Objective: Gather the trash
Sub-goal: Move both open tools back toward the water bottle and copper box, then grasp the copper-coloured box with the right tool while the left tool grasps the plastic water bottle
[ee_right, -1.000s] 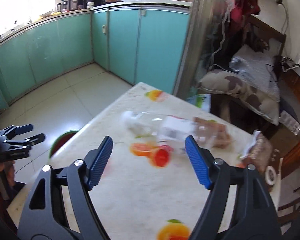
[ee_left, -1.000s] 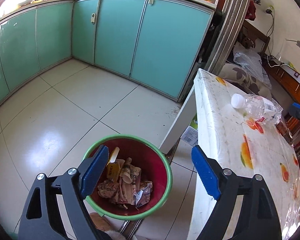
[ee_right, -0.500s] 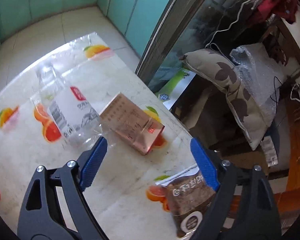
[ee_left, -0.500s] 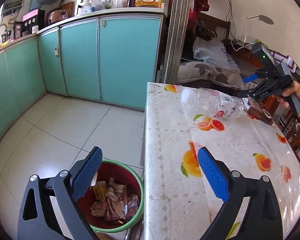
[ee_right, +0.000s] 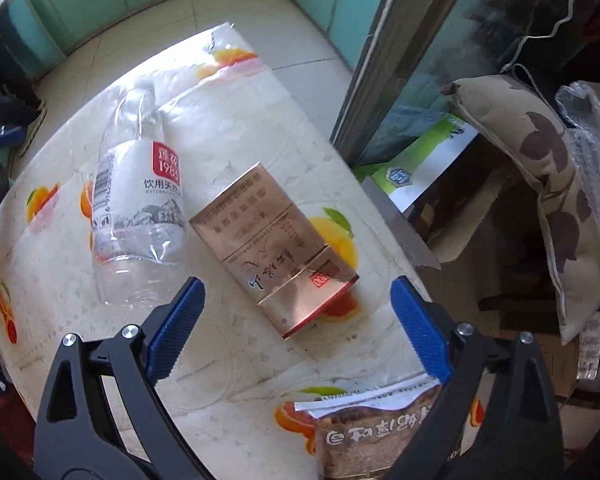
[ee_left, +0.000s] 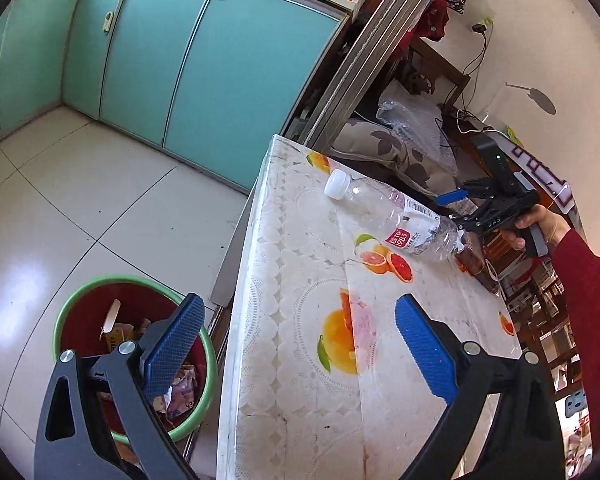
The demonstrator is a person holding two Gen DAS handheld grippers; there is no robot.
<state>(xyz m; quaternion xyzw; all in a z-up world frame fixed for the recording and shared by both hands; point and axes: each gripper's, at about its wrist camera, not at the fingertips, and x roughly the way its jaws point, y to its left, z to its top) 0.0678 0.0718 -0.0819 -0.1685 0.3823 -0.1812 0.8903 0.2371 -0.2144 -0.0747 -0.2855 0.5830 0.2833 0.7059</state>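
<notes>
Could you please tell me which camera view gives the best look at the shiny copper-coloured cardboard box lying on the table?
The right wrist view: the shiny copper-coloured cardboard box lies flat mid-frame, its whole printed top face visible beside the clear plastic water bottle. The left wrist view shows only a dark reddish sliver of it behind the bottle's base.

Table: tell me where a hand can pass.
Free: the near stretch of the table between the left tool and the plastic bottle. Crowded: the far end, where bottle, copper-coloured box and brown snack packet sit under the open right tool.
</notes>
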